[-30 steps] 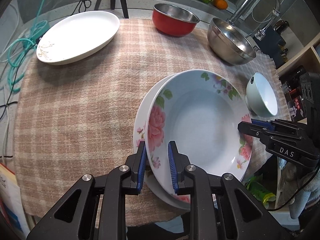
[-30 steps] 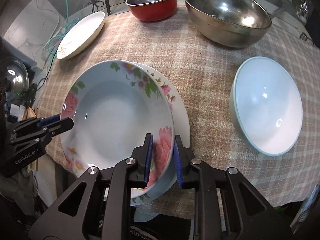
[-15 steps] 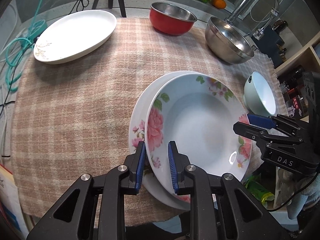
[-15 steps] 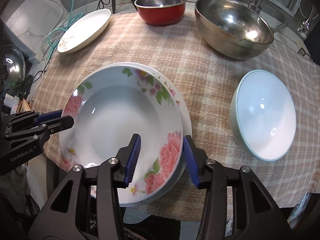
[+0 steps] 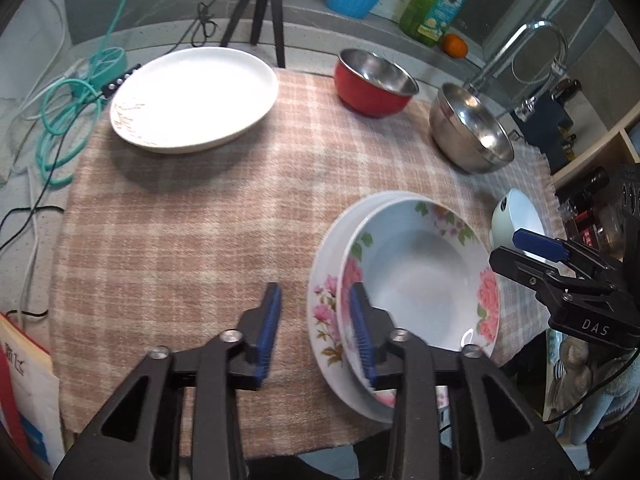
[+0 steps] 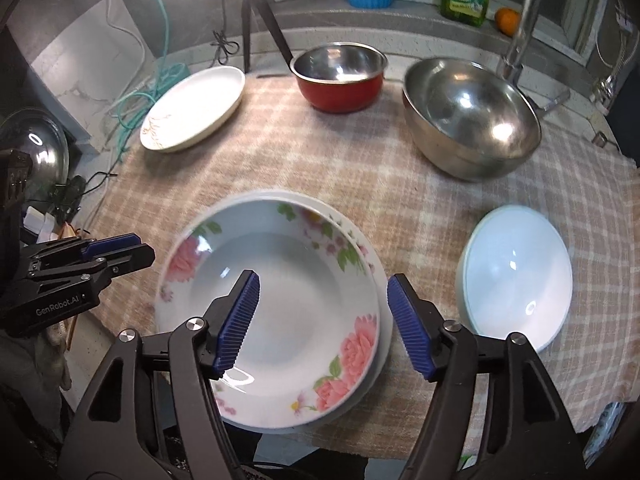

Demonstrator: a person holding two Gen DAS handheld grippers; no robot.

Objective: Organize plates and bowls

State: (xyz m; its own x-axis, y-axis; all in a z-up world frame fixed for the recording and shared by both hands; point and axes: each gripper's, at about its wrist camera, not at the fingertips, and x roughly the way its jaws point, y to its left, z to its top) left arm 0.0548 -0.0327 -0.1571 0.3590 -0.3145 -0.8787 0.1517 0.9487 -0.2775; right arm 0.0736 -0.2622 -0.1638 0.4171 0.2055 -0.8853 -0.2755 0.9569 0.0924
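A floral bowl point(image 5: 420, 276) point(image 6: 288, 300) sits nested in a floral plate point(image 5: 324, 312) point(image 6: 360, 236) on the checked cloth point(image 5: 192, 240). My left gripper point(image 5: 316, 328) hovers at the stack's left rim. Its jaws are opening, the rim is between them, and the blue pads press on nothing. My right gripper point(image 6: 324, 324) hangs over the bowl's other side. Its jaws are opening too, wide apart around the rim without touching it. Each gripper shows in the other's view: the right gripper point(image 5: 506, 246) and the left gripper point(image 6: 144, 246).
A white oval plate point(image 5: 192, 96) point(image 6: 196, 108) lies far left. A red bowl point(image 5: 372, 88) point(image 6: 340, 76) and a steel bowl point(image 5: 472, 136) point(image 6: 468, 120) stand at the back. A pale bowl point(image 5: 516, 216) point(image 6: 516, 280) sits right. A faucet point(image 5: 520, 48), tripod point(image 5: 264, 8) and cables point(image 5: 60, 120) edge the cloth.
Both grippers were shut on the floral bowl's rim. They set it into the floral plate, let go and opened, the right one first, and both have lifted and drawn back.
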